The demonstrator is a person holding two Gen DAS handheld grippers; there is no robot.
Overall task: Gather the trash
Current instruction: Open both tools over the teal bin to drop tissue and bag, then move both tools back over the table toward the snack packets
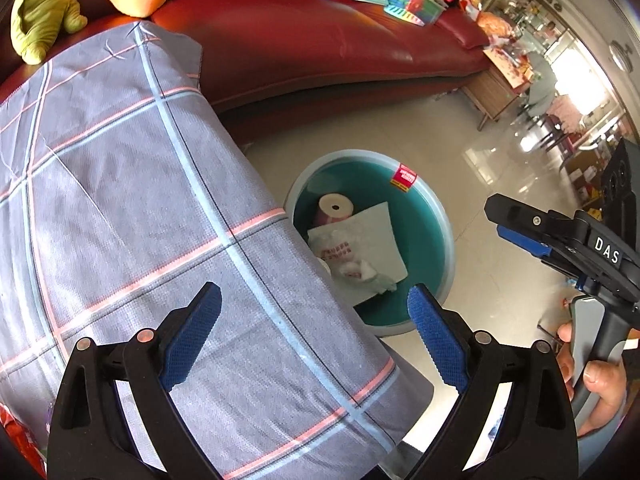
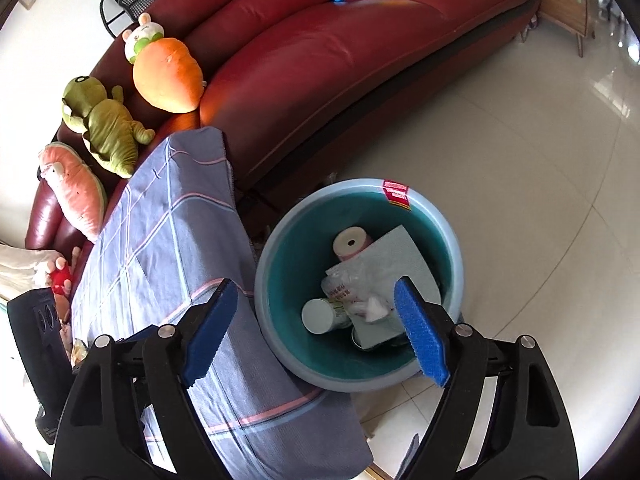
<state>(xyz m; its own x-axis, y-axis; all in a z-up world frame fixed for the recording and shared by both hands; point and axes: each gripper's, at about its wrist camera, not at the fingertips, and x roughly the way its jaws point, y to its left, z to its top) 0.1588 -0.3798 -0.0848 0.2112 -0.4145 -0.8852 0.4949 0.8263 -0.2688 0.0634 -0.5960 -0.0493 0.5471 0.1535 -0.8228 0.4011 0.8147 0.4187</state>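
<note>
While both of my grippers point down at the floor, the bin point(image 2: 360, 284) stands on the tiles just beside the cloth-covered bench point(image 2: 168, 240), near the front of the red sofa point(image 2: 320, 60). Right gripper point(image 2: 316, 332): fingers spread wide, nothing between the blue pads, hanging above the bin's near rim. Left gripper point(image 1: 316, 336): fingers also wide apart and empty, over the bench's edge nearest the bin.

Bin contents: a paper roll point(image 2: 352, 244) toward the far side, a flat pale sheet point(image 2: 404, 264) leaning across the middle, a crumpled plastic bag point(image 2: 352, 288) on top of it, and a white can point(image 2: 320, 316) lying on its side by the bench-side wall. Red sticker point(image 2: 396, 194) on the far rim.

Soft toys on the sofa: green point(image 2: 104, 124), orange point(image 2: 168, 76), pink point(image 2: 76, 188).
</note>
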